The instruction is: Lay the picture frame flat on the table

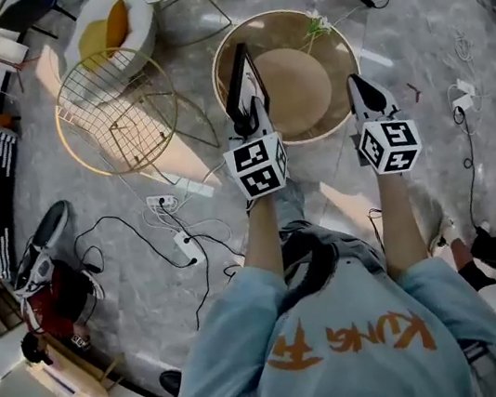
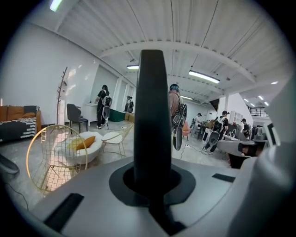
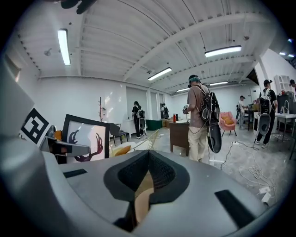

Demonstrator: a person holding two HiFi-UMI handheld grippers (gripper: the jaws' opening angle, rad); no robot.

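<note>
Picture frame [image 1: 239, 70] upright on edge at left of round tabletop [image 1: 303, 75], clamped edge-on in left gripper [image 1: 250, 115] jaws. Right gripper [image 1: 364, 93] just beside, jaws together on nothing. Grasp made, tipping not yet begun. Next, probably: tilt gently down until flat.

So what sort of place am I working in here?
Looks like an open-plan studio or office lounge: strip lights on a bare ceiling, a round wooden table and gold wire chair on a floor strewn with cables, and people wearing backpack rigs.
</note>
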